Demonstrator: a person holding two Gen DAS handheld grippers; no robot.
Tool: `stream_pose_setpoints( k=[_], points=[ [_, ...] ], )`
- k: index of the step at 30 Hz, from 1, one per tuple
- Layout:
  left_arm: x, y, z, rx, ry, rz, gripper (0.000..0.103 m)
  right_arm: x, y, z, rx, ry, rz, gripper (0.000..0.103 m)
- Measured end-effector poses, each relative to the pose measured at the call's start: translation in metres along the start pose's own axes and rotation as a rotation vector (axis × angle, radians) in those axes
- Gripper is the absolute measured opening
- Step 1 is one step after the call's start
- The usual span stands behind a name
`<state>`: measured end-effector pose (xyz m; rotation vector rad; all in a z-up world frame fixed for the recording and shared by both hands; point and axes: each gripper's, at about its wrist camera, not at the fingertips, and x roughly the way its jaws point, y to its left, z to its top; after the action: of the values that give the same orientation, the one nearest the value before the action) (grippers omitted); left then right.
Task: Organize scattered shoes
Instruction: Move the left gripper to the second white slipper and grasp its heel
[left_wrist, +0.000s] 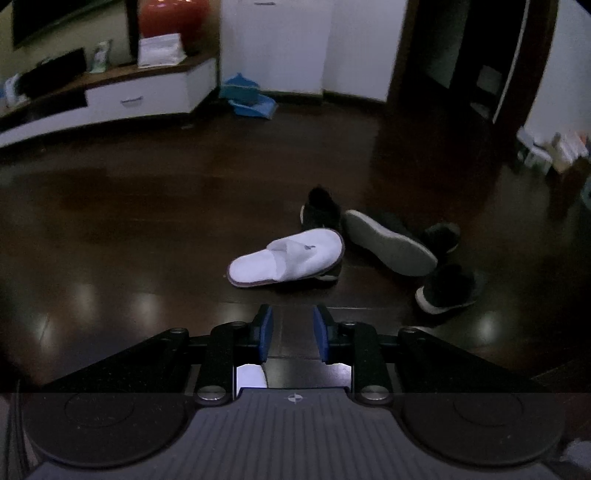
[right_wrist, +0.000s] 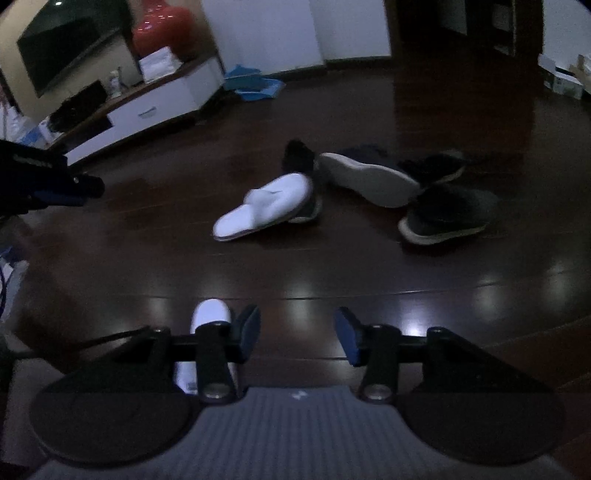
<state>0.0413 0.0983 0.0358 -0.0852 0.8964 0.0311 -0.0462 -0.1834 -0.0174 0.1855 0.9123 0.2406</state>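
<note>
While both the left gripper (left_wrist: 293, 334) and right gripper (right_wrist: 295, 338) hang parted and empty over the floor (left_wrist: 147, 229), the white slipper (left_wrist: 286, 256) lies at twelve o'clock, best pinched by its toe cap.

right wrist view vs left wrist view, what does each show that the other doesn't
Only the right wrist view shows the left gripper from outside, at far left, and a second white slipper close under the right gripper. The left wrist view adds little of its own. Both share the white slipper lying among dark shoes, one upturned sole, and the TV cabinet.
</note>
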Motion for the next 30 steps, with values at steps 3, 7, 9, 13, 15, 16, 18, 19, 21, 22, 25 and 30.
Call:
stream_pose_setpoints(
  k=[3, 7, 9, 13, 15, 16, 18, 19, 21, 22, 25, 30],
  points=[
    [0.056, -0.002, 0.011, -0.017, 0.041, -0.008, 0.032, 0.033, -0.025, 0.002, 0.029, 0.011, 0.019, 0.049],
    [0.158, 0.004, 0.030, -0.066, 0.109, 0.002, 0.032, 0.082, -0.053, 0.003, 0.070, 0.039, 0.051, 0.049],
    [0.192, 0.009, 0.037, -0.115, 0.127, 0.002, 0.032, 0.108, -0.064, 0.002, 0.087, 0.065, 0.062, 0.049],
    [0.254, 0.021, 0.048, -0.197, 0.163, -0.002, 0.032, 0.148, -0.073, 0.000, 0.077, 0.130, 0.067, 0.049],
    [0.282, 0.026, 0.053, -0.234, 0.175, -0.003, 0.032, 0.161, -0.074, 0.001, 0.070, 0.150, 0.070, 0.049],
    [0.291, 0.028, 0.055, -0.248, 0.179, -0.004, 0.032, 0.168, -0.074, 0.002, 0.072, 0.160, 0.079, 0.049],
    [0.310, 0.033, 0.058, -0.277, 0.187, -0.008, 0.033, 0.178, -0.073, 0.005, 0.074, 0.166, 0.097, 0.049],
    [0.320, 0.035, 0.060, -0.290, 0.190, -0.010, 0.034, 0.181, -0.073, 0.007, 0.075, 0.165, 0.109, 0.049],
    [0.340, 0.037, 0.061, -0.303, 0.200, 0.001, 0.036, 0.186, -0.072, 0.010, 0.080, 0.159, 0.131, 0.049],
    [0.345, 0.037, 0.062, -0.307, 0.203, 0.006, 0.036, 0.187, -0.073, 0.010, 0.085, 0.155, 0.139, 0.049],
    [0.366, 0.041, 0.062, -0.352, 0.218, 0.014, 0.036, 0.191, -0.075, 0.011, 0.089, 0.154, 0.152, 0.049],
    [0.379, 0.035, 0.069, -0.355, 0.199, 0.012, 0.049, 0.194, -0.086, 0.011, 0.092, 0.162, 0.140, 0.049]
  ],
)
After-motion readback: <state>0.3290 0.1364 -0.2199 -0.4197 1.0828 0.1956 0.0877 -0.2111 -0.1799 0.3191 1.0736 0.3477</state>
